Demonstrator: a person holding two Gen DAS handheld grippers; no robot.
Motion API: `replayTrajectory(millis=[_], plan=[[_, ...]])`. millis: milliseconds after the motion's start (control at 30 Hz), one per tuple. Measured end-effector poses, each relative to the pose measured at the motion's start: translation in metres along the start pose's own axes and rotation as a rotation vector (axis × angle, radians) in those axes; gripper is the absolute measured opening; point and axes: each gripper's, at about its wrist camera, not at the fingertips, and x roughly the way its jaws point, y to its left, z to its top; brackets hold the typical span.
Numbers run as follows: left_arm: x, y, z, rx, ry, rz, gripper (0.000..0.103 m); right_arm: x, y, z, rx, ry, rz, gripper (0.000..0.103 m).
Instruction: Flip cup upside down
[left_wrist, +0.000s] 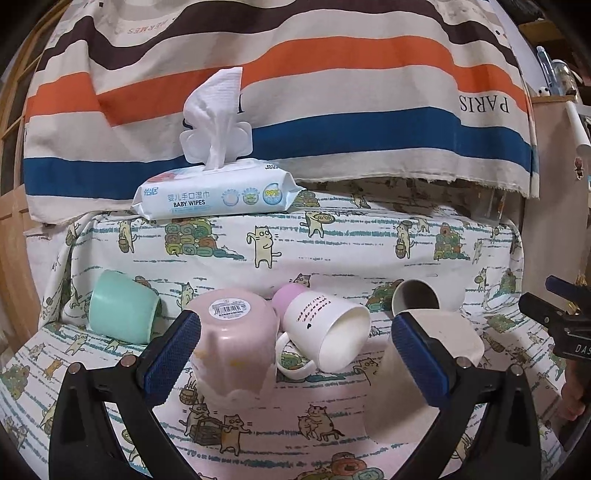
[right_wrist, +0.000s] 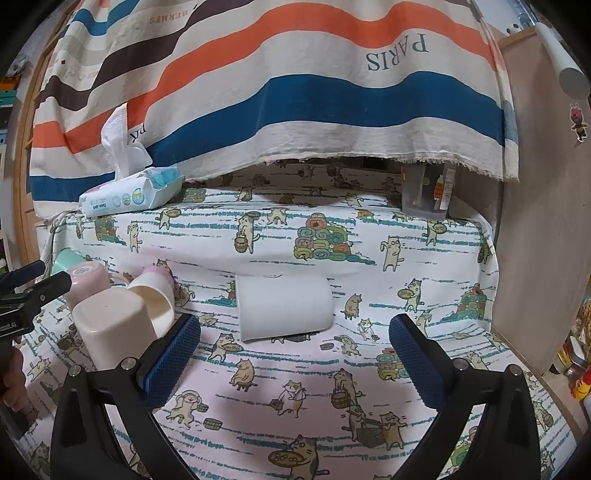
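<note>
Several cups sit on the cat-print cloth. In the left wrist view a pink cup (left_wrist: 236, 343) stands upside down, barcode sticker on its base. A white mug (left_wrist: 327, 334) with a handle lies on its side, mouth toward me. A cream cup (left_wrist: 413, 373) stands upside down behind my right finger. A mint cup (left_wrist: 123, 310) and a grey-lined cup (left_wrist: 415, 295) lie tipped. My left gripper (left_wrist: 295, 354) is open and empty. In the right wrist view a white cup (right_wrist: 284, 308) lies on its side ahead of my open, empty right gripper (right_wrist: 295, 358).
A pack of baby wipes (left_wrist: 218, 192) sits on the raised ledge at the back. A striped cloth (left_wrist: 295, 92) hangs behind. A clear container (right_wrist: 428, 192) stands at the back right. A wooden panel (right_wrist: 546, 240) bounds the right side.
</note>
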Motion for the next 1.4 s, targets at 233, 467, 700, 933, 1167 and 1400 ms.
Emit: replayTrajectory(millis=[233, 467, 700, 933, 1167, 1400], plan=[[0.0037, -0.0043, -0.0004, 0.022, 0.020, 0.004, 0.103, 0.0022, 0.0033, -0.0010, 0.001, 0.022, 0.017, 0.103], [0.0037, -0.0033, -0.0010, 0.015, 0.024, 0.015, 0.103, 0.0015, 0.0051, -0.0012, -0.008, 0.018, 0.014, 0.103], [0.0047, -0.0019, -0.0011, 0.012, 0.027, 0.019, 0.103, 0.0015, 0.0045, -0.0016, -0.004, 0.021, 0.012, 0.103], [0.0054, -0.0024, -0.0009, 0.018, 0.030, 0.020, 0.103, 0.0039, 0.0032, -0.0025, -0.001, 0.028, 0.011, 0.103], [0.0056, -0.0039, -0.0012, 0.020, 0.035, 0.022, 0.103, 0.0047, 0.0026, -0.0027, 0.000, 0.030, 0.009, 0.103], [0.0058, -0.0039, -0.0013, 0.019, 0.037, 0.021, 0.103, 0.0043, 0.0019, -0.0041, 0.000, 0.025, 0.003, 0.103]])
